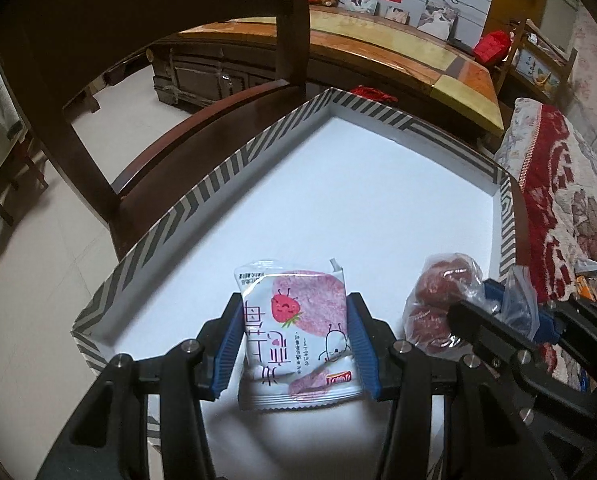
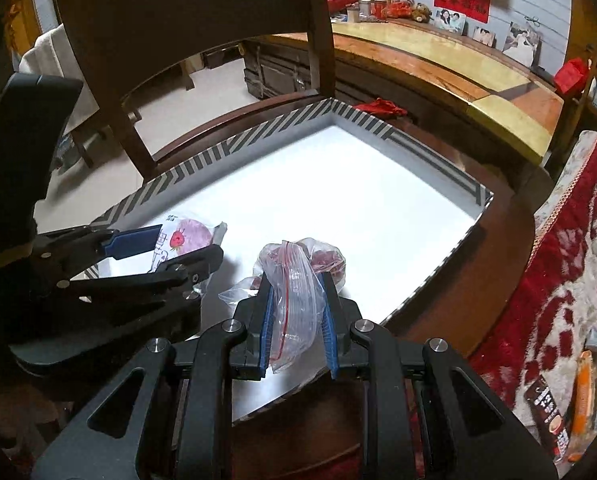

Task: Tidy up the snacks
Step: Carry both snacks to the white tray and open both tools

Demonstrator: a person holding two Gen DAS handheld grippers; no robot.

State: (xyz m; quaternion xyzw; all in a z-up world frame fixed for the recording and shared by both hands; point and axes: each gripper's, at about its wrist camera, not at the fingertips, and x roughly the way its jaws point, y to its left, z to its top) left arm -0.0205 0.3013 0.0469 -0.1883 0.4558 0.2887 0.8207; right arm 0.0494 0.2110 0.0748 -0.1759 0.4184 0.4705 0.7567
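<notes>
A shallow white box with a striped rim (image 1: 202, 196) sits on a dark wooden chair. My left gripper (image 1: 294, 312) is shut on a white strawberry snack packet (image 1: 298, 332), held over the box's near end; it also shows in the right wrist view (image 2: 186, 238). My right gripper (image 2: 296, 284) is shut on the neck of a clear zip bag (image 2: 294, 280) holding round red-brown snacks (image 1: 442, 292), which rest on the box floor at the near right. The box rim also shows in the right wrist view (image 2: 430, 140).
The chair back (image 1: 146, 52) rises behind the box on the left. A red-and-cream patterned blanket (image 2: 570, 264) lies to the right, with more snack packets (image 2: 566, 408) on it. A long wooden cabinet (image 1: 378, 48) stands behind.
</notes>
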